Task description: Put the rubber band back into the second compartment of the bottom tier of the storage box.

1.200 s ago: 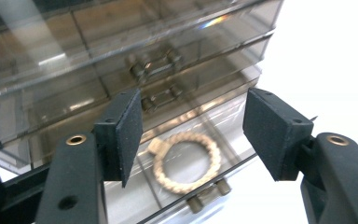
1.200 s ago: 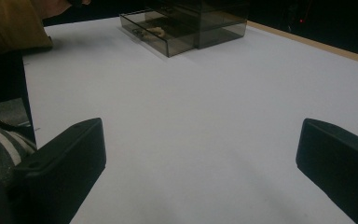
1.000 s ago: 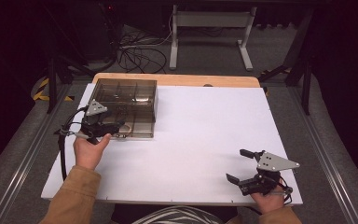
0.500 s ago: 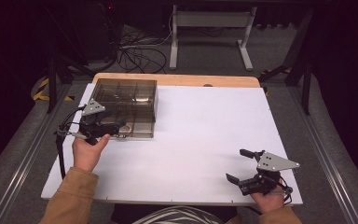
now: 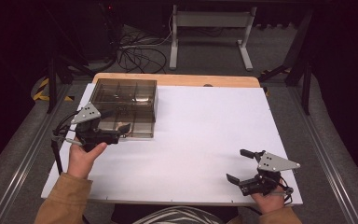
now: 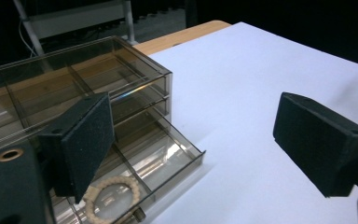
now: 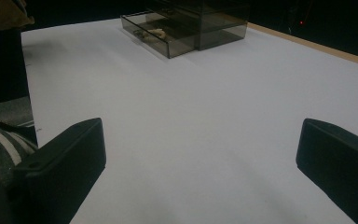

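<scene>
Near the desk's far-left corner, smoky clear plastic drawer box (image 5: 127, 106) has bottom drawer (image 6: 161, 156) open with beige bead bracelet (image 6: 109, 196) inside, left gripper (image 5: 117, 125) jaws just spread empty, right gripper (image 5: 243, 164) jaws spread idle; closing left.

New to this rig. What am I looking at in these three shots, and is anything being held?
No robot arm here: a person sits at the table with a handheld two-jaw claw in each hand. The high view looks down from above the person's side. The other two pictures come from cameras riding on each claw, looking out between its own two black jaws.

The left claw is at the front of a smoky clear drawer box on the white surface. Its bottom drawer is pulled out, and a pale beaded bracelet lies inside. The jaws have just been opening and stand wide, with nothing between them.

The right claw hovers near the table's front right corner, jaws open and holding nothing. Its view looks across bare white tabletop to the drawer box far off.
</scene>
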Action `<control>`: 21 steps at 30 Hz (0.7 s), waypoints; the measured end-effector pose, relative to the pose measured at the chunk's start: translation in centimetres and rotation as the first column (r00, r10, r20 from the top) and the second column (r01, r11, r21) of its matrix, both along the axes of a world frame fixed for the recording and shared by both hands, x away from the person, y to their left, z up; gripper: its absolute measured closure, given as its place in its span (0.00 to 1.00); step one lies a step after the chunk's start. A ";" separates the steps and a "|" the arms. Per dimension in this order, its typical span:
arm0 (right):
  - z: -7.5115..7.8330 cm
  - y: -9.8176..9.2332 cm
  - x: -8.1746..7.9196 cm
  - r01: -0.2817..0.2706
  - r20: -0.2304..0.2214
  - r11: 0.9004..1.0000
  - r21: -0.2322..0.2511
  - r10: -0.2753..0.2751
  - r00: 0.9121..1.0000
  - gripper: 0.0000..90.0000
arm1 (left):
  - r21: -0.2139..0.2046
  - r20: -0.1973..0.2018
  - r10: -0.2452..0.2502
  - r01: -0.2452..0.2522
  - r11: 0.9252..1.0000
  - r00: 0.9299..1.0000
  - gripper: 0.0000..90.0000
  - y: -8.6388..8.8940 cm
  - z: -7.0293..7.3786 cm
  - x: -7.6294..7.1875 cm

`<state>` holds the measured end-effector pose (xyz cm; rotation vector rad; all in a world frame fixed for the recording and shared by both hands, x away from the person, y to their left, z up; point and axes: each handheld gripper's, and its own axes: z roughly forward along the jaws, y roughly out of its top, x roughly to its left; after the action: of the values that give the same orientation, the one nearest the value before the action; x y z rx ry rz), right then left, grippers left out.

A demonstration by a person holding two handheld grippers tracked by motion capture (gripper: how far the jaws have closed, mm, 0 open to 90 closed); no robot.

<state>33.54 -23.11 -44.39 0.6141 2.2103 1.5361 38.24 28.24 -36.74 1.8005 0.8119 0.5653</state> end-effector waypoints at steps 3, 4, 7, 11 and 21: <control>0.0 0.0 0.0 -0.001 -0.002 1.000 0.002 0.001 1.000 0.02 | -0.014 0.002 -0.021 0.021 1.000 1.000 0.11 0.1 -0.1 -0.8; 0.0 0.0 0.0 -0.002 -0.002 1.000 0.001 0.002 1.000 0.02 | -0.015 0.004 -0.026 0.026 1.000 1.000 0.11 0.1 -0.2 -1.1; 0.0 0.1 -0.1 -0.001 -0.002 1.000 -0.001 0.001 1.000 0.02 | -0.020 0.008 -0.041 0.041 0.999 0.999 0.10 0.3 -0.5 -1.7; 0.0 0.1 0.0 -0.001 -0.001 1.000 0.000 0.001 1.000 0.02 | -0.016 0.018 -0.054 0.054 0.998 0.998 0.09 0.4 -1.0 -2.5; 0.0 0.1 -0.1 -0.007 -0.002 1.000 0.004 0.007 1.000 0.02 | -0.011 0.042 -0.078 0.079 0.997 0.996 0.08 0.8 -2.8 -3.9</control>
<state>33.48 -23.04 -44.37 0.6101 2.2139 1.5448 34.32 29.07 -39.58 1.7954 0.7123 0.5433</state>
